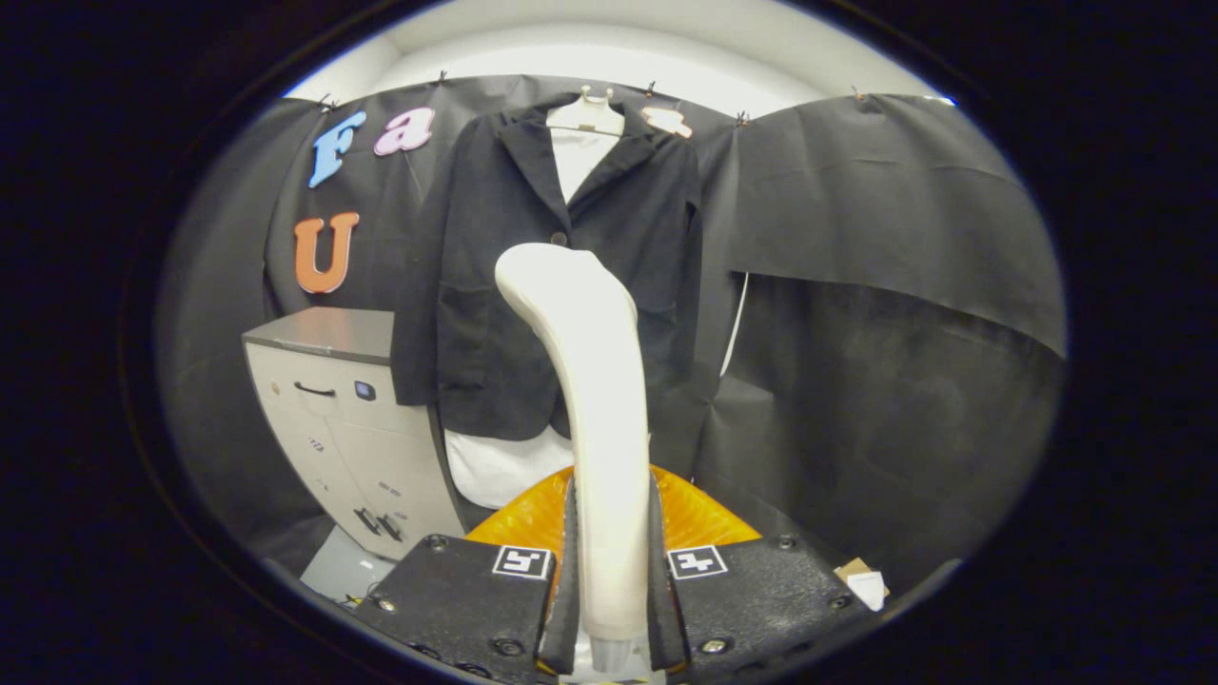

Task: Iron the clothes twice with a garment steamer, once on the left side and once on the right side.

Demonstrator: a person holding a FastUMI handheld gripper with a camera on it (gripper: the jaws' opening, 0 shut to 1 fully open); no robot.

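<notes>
A white garment steamer (590, 381) stands upright between my fingers, its handle pinched from both sides and its head curving up and to the left. My gripper (611, 561) is shut on that handle. Beyond the steamer a dark jacket (561, 247) over a white shirt (495, 466) hangs on a white hanger (585, 116) against the booth's black wall. The steamer head stands in front of the jacket's middle, around the button line; I cannot tell whether it touches the cloth. An orange translucent part (533, 514) sits just behind the fingers at the steamer's base.
A grey cabinet (333, 419) with a handle and small drawers stands to the left of the jacket. Black cloth (885, 285) drapes the wall to the right. A small cardboard piece with a white label (861, 578) lies low on the right.
</notes>
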